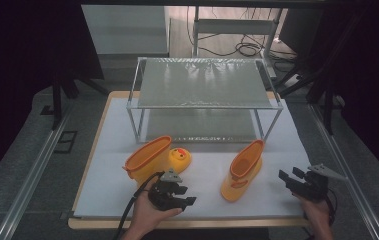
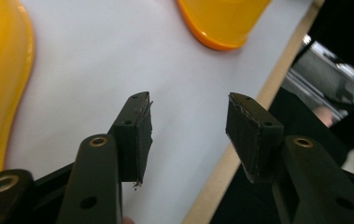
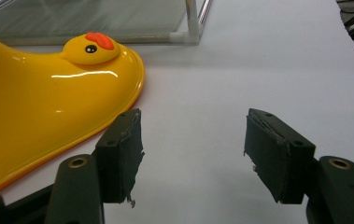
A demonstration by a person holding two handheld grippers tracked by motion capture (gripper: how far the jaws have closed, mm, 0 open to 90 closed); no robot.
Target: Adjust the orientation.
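Two yellow rubber boots with duck faces sit on the white board (image 1: 202, 170). One boot (image 1: 152, 159) lies on its side at the left, its duck toe (image 1: 179, 156) pointing right. The other boot (image 1: 242, 172) stands upright at the right. My left gripper (image 1: 186, 195) hovers just in front of the lying boot, jaws open and empty (image 2: 188, 126); that boot's yellow edge (image 2: 2, 84) is at the left of its view. My right gripper (image 1: 287, 179), to the right of the upright boot, is open and empty (image 3: 193, 140), with a duck-faced toe (image 3: 93, 46) to its left.
A two-tier metal rack (image 1: 204, 82) with shiny shelves stands at the back of the board; one of its legs (image 3: 194, 18) is ahead of the right gripper. The board's wooden front edge (image 2: 240, 140) runs just under the left gripper. Cables lie on the floor behind.
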